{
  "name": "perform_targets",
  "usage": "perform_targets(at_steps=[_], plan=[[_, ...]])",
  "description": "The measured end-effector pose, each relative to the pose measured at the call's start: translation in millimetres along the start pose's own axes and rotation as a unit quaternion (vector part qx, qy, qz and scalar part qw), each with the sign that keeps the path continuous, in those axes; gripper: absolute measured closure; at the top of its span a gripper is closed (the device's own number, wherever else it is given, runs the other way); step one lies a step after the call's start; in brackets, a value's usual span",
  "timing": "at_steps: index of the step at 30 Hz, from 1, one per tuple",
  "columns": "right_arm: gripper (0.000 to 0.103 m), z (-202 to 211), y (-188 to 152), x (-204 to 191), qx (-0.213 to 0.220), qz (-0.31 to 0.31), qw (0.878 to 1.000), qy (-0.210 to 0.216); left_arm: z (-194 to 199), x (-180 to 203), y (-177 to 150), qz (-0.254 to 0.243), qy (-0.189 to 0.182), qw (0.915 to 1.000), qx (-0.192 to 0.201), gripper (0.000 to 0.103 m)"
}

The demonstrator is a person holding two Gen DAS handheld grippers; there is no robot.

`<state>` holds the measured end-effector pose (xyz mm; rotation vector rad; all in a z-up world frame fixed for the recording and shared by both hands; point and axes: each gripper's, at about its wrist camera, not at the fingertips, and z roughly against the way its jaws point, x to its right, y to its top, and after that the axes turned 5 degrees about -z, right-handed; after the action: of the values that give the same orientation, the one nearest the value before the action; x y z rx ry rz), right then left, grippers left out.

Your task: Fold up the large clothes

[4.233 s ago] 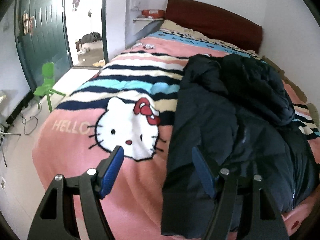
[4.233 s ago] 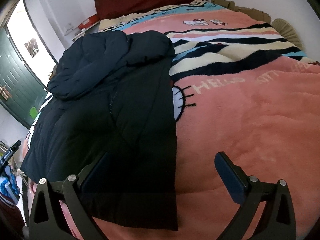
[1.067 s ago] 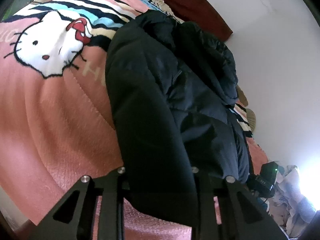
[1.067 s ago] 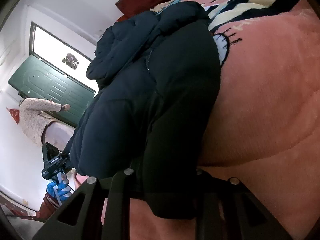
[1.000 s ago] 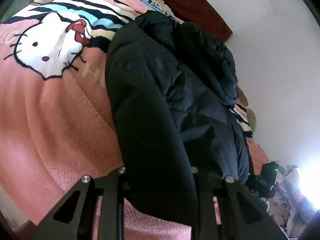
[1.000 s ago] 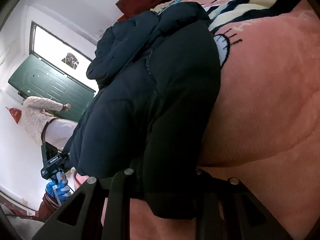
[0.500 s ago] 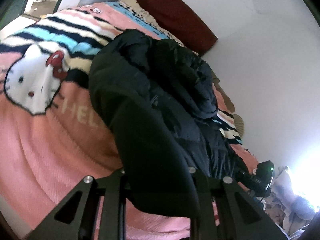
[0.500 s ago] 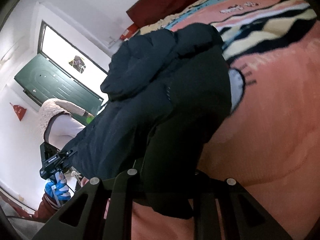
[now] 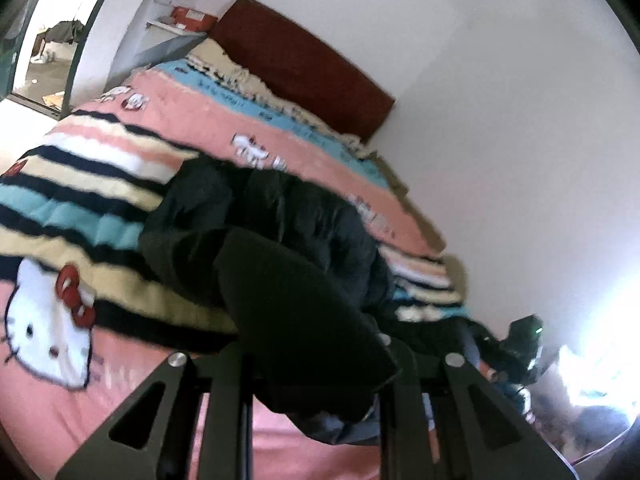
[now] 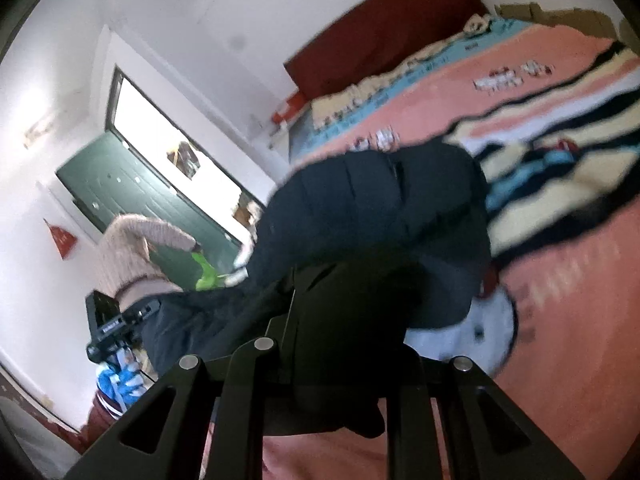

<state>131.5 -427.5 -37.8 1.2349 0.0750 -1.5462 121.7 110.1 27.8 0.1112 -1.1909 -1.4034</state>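
Dark padded jacket [image 9: 280, 248], lying lengthwise on the bed [image 9: 132, 152] toward the headboard [image 9: 304, 64], is hanging by its near hem from your left gripper [image 9: 316, 364] and right gripper [image 10: 340, 360], both clenching it, collar end ahead.

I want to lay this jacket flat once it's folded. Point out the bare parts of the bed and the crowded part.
Bare blanket lies at the near pink corner around the cat face, and across the pink band between the jacket and the headboard. The middle is crowded: the jacket is heaped there, its hem clamped in the left gripper and right gripper.
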Motion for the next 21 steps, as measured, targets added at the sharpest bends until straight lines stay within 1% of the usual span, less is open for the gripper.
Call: perform_targets(at_steps=[3, 4, 6, 8, 10, 12, 15, 17, 19, 21], plan=[[0.085, -6, 34, 1, 0.015, -0.009, 1.0, 0.023, -6, -4, 30, 0.014, -0.022, 0.9996, 0.013, 0.084], [0.085, -9, 44, 0, 0.016, -0.01, 0.999, 0.027, -10, -5, 42, 0.014, -0.024, 0.9995, 0.014, 0.084], [0.085, -22, 68, -4, 0.015, -0.001, 1.0, 0.025, -23, -4, 65, 0.009, -0.019, 0.9997, 0.013, 0.084], [0.084, -35, 90, -11, 0.013, 0.007, 1.0, 0.023, -38, -5, 90, 0.006, -0.003, 0.9999, 0.011, 0.084], [0.084, -50, 112, -14, 0.015, 0.007, 1.0, 0.017, -60, -13, 119, 0.013, 0.017, 0.9997, 0.007, 0.084], [0.084, -67, 135, -14, 0.019, 0.004, 1.0, 0.005, -83, -21, 141, 0.009, 0.039, 0.9992, 0.002, 0.083], [0.084, -103, 170, -9, 0.026, -0.008, 0.999, -0.02, -138, -40, 180, 0.008, 0.084, 0.9963, -0.017, 0.082], [0.084, -125, 187, -2, 0.029, -0.013, 0.999, -0.043, -177, -54, 199, 0.001, 0.117, 0.9927, -0.032, 0.081], [0.084, -159, 208, 9, 0.028, -0.017, 0.997, -0.075, -225, -72, 217, 0.002, 0.15, 0.987, -0.057, 0.08], [0.084, -195, 225, 27, 0.018, -0.031, 0.994, -0.107, -264, -85, 226, -0.004, 0.174, 0.9818, -0.077, 0.08]])
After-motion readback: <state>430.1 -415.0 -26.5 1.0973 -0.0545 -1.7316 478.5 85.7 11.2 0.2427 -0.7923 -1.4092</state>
